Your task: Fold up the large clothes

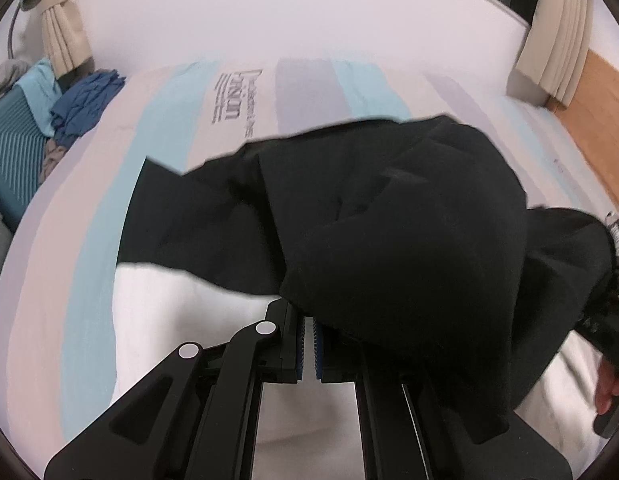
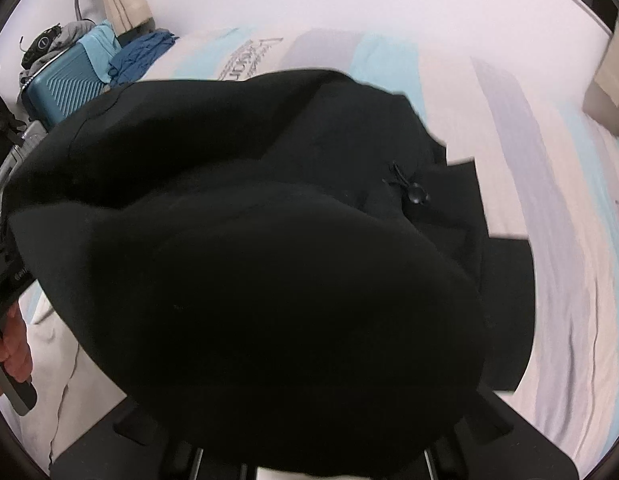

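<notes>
While draped in the black garment (image 1: 389, 220), both grippers hover level.

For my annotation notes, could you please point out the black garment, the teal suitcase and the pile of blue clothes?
black garment (image 1: 389, 216), left wrist view, middle of the bunched fabric.
teal suitcase (image 2: 65, 90), right wrist view, its ribbed side.
blue clothes (image 1: 87, 104), left wrist view, centre of the pile.

Open striped mattress (image 1: 109, 240) is seen at frame left and top. The centre is blocked by the black garment (image 1: 389, 220). At upper left, a blue clothes pile (image 1: 85, 104) and teal suitcase (image 2: 65, 88) are noted.
</notes>
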### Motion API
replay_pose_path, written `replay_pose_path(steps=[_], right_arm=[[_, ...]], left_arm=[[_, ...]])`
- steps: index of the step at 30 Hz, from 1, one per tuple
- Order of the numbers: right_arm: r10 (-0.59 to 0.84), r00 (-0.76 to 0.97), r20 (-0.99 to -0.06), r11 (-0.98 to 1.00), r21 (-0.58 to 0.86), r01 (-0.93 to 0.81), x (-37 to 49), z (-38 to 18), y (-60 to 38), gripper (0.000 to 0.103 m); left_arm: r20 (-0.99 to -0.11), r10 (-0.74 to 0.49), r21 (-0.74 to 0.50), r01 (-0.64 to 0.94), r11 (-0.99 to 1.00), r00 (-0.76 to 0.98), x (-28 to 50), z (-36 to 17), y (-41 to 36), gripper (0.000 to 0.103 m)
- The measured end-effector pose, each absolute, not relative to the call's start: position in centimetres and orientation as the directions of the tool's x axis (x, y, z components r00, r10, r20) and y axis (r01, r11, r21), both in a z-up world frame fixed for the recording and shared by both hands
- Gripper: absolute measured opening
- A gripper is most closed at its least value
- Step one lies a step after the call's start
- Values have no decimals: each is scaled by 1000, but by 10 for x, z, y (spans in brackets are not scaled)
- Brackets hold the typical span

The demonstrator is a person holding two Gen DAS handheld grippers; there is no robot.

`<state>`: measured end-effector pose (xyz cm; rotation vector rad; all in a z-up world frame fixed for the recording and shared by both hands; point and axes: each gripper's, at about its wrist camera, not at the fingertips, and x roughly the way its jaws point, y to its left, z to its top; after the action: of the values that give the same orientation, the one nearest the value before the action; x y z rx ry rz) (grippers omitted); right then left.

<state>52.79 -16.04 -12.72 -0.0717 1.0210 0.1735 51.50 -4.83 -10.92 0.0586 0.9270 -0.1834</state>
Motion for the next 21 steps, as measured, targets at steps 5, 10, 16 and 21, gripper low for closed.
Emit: replay_pose_path(steps=[5, 10, 16, 21], right_arm=[[99, 496, -862, 988, 26, -152, 521, -138, -151, 2], [131, 478, -868, 989, 82, -122, 517, -153, -142, 5], [115, 484, -867, 993, 80, -91, 514, -164, -135, 10], [116, 488, -865, 993, 97, -63, 507, -164, -134, 42]], left_arm=[[-820, -105, -12, 167, 986, 563, 501, -134, -48, 2], [-849, -96, -26, 140, 990, 520, 492, -160, -42, 2], [-858, -106, -21, 171, 985, 502, 489, -171, -44, 5], [-861, -114, -26, 180, 983, 495, 485, -172, -45, 16]])
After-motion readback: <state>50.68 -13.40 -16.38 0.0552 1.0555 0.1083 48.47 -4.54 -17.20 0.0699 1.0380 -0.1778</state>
